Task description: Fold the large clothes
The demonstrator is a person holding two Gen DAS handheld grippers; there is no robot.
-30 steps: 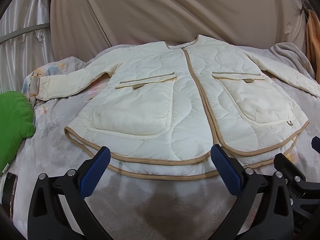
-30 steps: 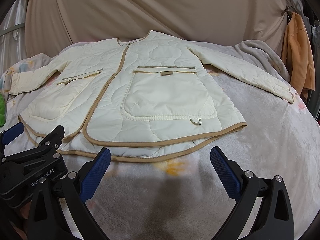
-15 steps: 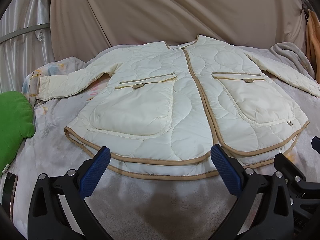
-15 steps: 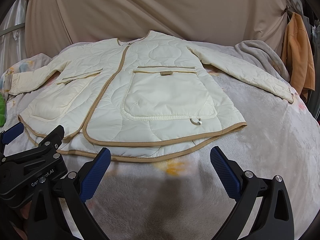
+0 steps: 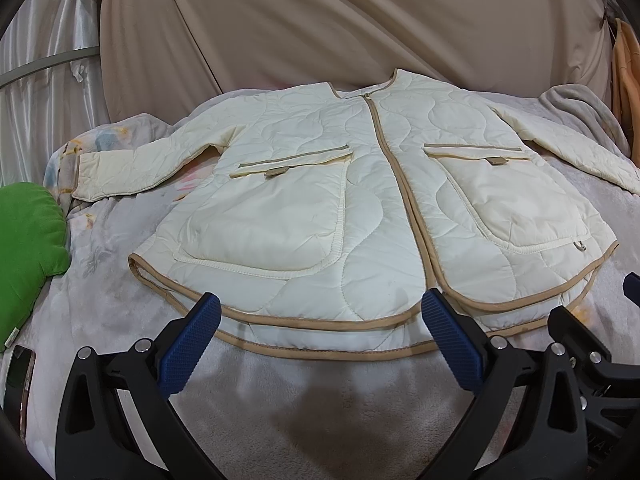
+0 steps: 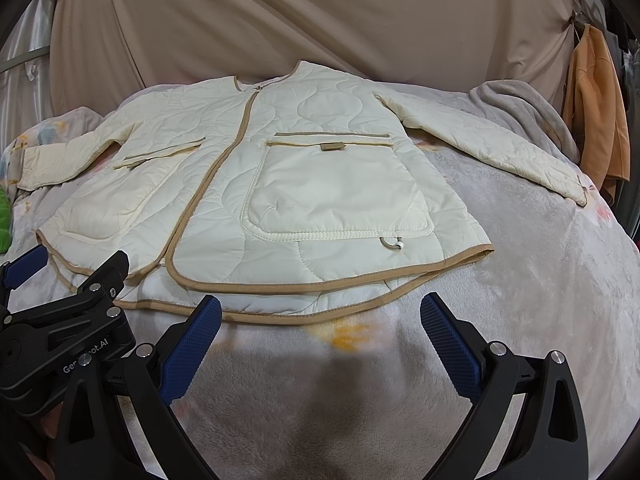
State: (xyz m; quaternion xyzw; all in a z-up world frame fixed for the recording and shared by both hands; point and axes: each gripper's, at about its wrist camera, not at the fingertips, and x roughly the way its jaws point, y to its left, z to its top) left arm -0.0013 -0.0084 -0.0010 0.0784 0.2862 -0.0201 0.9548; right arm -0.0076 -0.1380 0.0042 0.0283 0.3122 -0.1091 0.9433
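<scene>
A cream quilted jacket [image 5: 360, 208] with tan trim lies flat and face up on a grey blanket, zipped, both sleeves spread outward; it also shows in the right wrist view [image 6: 280, 184]. My left gripper [image 5: 320, 344] is open and empty, hovering just in front of the jacket's hem, left of centre. My right gripper [image 6: 320, 344] is open and empty, in front of the hem's right half. The left gripper's body [image 6: 68, 328] shows at the lower left of the right wrist view.
A grey fleece blanket [image 6: 540, 300] covers the bed. A green cushion [image 5: 28, 256] and a phone [image 5: 16, 380] lie at the left. A crumpled grey blanket [image 6: 520, 116] and a hanging orange garment [image 6: 600, 108] are at the right. Beige drapes [image 5: 320, 20] hang behind.
</scene>
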